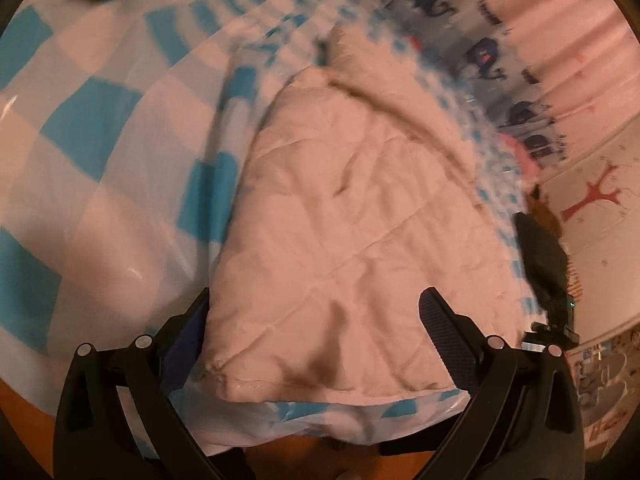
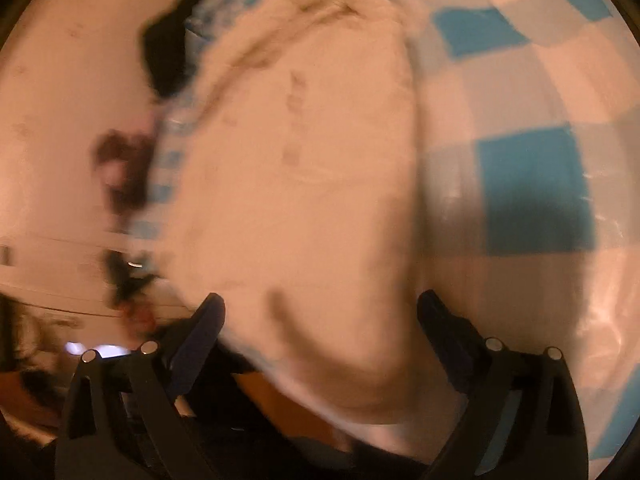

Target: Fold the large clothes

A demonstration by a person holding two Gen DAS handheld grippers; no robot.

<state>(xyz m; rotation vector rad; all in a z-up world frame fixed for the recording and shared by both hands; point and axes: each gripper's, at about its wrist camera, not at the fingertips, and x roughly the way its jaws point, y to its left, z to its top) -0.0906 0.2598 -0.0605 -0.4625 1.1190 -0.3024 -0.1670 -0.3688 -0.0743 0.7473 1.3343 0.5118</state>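
A pale cream garment (image 1: 352,216) lies folded in a thick pad on a blue-and-white checked cloth (image 1: 92,128). My left gripper (image 1: 316,332) is open, its two fingers wide apart on either side of the garment's near corner, touching nothing I can see. In the right wrist view, which is blurred by motion, the same cream garment (image 2: 296,184) fills the middle. My right gripper (image 2: 320,328) is open, with its fingers astride the garment's near edge. The checked cloth (image 2: 532,184) spreads to the right there.
The right hand's gripper body (image 1: 548,268) shows dark at the right edge of the left wrist view. A wall with printed curtains (image 1: 500,20) stands behind. An orange-brown table edge (image 1: 24,420) shows under the cloth. Dark blurred objects (image 2: 168,52) lie at the left.
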